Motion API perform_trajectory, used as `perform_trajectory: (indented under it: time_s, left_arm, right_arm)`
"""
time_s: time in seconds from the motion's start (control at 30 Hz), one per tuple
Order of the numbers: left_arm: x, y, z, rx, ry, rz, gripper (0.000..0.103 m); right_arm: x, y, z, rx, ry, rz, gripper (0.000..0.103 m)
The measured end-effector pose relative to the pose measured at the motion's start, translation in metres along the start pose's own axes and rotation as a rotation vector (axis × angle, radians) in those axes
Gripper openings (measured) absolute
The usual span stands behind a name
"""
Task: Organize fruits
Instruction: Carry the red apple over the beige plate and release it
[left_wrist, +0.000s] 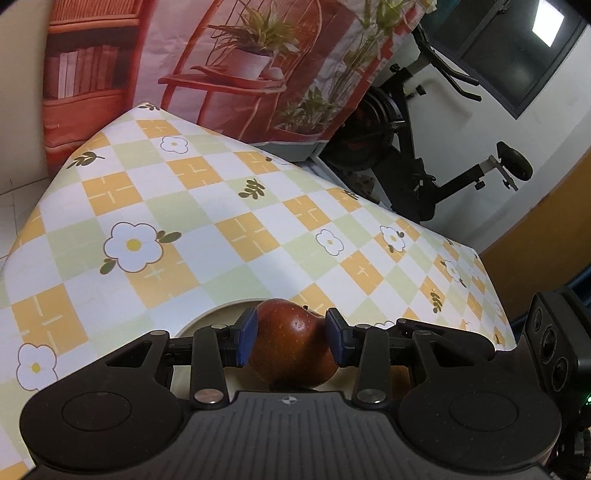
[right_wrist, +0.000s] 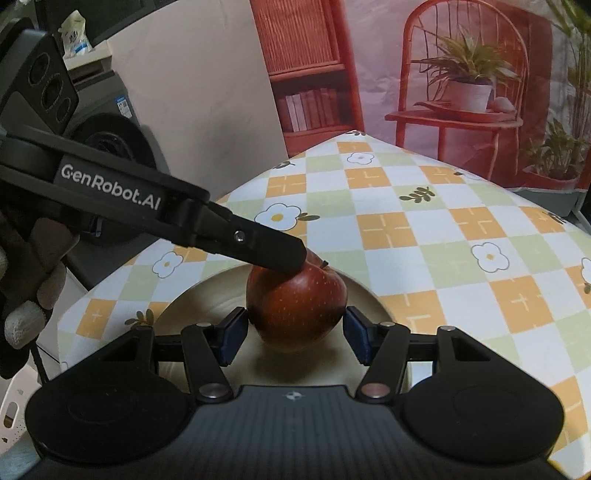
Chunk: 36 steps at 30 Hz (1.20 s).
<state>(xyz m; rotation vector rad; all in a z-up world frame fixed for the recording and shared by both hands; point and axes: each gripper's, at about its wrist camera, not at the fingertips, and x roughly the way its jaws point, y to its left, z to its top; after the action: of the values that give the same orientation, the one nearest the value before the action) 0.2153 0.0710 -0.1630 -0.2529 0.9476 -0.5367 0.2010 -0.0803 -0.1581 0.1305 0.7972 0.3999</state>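
Left gripper (left_wrist: 290, 334): tilted downward, blue pads clamped on red apple (left_wrist: 291, 347) over plate (right_wrist: 207, 295).
Right gripper (right_wrist: 295, 336): pads hugging same apple.
Lettering: "GenRobot.AI".

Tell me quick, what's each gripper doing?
Left gripper: closed on the apple.
Right gripper: pads against the same apple's sides, apparently closed on it.

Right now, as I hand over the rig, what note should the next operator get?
Left gripper: jaws shut on the red apple.
Right gripper: jaws look closed on the same apple's sides.
Apple sits over the beige plate on the checkered tablecloth; resting or lifted, cannot tell.
Done: apple gripped.
Left: probably set it on the plate and release. No other fruit in view.
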Motion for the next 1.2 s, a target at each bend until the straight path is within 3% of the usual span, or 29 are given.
perform_trajectory:
  time_s: [0.37, 0.87, 1.2]
  left_arm:
    - [0.008, 0.003, -0.005, 0.035, 0.007, -0.001, 0.043]
    - [0.009, 0.011, -0.002, -0.016, 0.025, -0.006, 0.042]
    - [0.004, 0.013, -0.002, -0.035, 0.019, 0.018, 0.042]
  right_arm:
    - [0.012, -0.004, 0.002, -0.026, -0.010, -0.046, 0.060]
    - [0.016, 0.001, -0.003, -0.083, -0.014, -0.068, 0.060]
    - [0.011, 0.004, -0.013, -0.115, 0.032, -0.077, 0.062]
